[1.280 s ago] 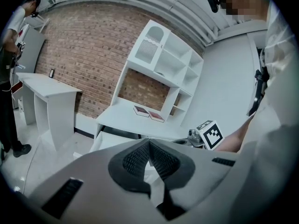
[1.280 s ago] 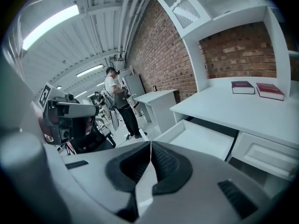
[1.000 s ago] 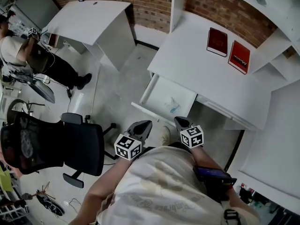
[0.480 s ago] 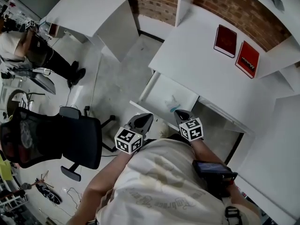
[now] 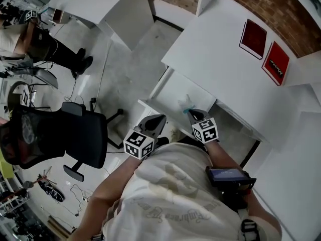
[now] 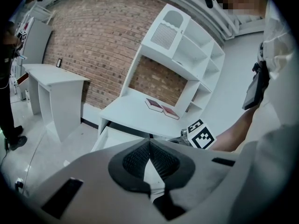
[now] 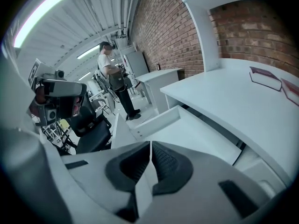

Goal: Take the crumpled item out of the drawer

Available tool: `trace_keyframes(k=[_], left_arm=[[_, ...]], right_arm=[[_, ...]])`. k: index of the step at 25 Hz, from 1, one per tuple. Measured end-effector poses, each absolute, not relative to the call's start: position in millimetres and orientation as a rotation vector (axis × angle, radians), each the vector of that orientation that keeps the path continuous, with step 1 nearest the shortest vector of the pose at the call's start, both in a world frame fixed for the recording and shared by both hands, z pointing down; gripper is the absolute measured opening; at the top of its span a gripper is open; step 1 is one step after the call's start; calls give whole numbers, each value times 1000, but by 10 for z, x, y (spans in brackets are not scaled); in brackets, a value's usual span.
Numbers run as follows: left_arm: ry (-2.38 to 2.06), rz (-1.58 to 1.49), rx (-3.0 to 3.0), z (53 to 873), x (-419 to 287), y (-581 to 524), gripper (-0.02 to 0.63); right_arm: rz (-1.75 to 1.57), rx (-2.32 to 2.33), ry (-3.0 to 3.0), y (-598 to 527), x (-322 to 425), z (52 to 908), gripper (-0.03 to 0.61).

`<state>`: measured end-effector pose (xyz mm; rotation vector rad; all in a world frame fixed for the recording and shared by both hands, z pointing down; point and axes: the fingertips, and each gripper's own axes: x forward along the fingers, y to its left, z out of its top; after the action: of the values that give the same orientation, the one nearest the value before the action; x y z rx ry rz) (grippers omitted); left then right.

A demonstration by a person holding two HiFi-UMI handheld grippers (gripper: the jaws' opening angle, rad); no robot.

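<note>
Closest in, both tools are out in front of the person point(image 5: 170, 195) holding them. The left gripper point(image 6: 149, 143) has its jaws pressed together, dark pads meeting at the tip with nothing between them. The right gripper point(image 7: 150, 146) is the same story: jaws closed tight on each other, empty. So neither hand has made a grab yet.

Just beyond them, the drawer point(image 5: 180, 87) stands pulled out from under the desk point(image 5: 215, 49). That part of the job looks done, with no opening needed. And there's the target: the crumpled item point(image 5: 184, 104), a pale, slightly bluish wad lying on the drawer floor toward the near right corner in the head view. The right gripper's tip sits just beside it, at the drawer's front edge, though I can't tell whether it touches. The left gripper hangs by the drawer's front panel, apart from the wad.

My read is that this is the approach, early in the task. Nearly everything that counts is left: the right jaws must spread, go round the wad, pinch it and lift it clear of the drawer.

Further back, the white desk top is bare apart from two red books point(image 5: 252, 34) near the brick wall point(image 5: 296, 19). An office chair point(image 5: 60, 139) stands on the floor off to the left.
</note>
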<state>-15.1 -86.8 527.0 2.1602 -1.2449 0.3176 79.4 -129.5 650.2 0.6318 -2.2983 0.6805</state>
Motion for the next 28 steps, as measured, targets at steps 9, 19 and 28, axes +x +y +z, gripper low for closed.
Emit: trace_keyframes(k=[9,19,28], left_arm=[[-1250,326,2098,5482,-134,-876,20],[-1265,327,2031,5699,-179,-825,20],[-1267,321,1988,5636,-146,-663,20]], right_arm=[[716,540,-2223,-1327,814,6868,26],[736,449,-2152,-1350,739,7274,29],[763,425,-2058,-1375,749,7466,174]])
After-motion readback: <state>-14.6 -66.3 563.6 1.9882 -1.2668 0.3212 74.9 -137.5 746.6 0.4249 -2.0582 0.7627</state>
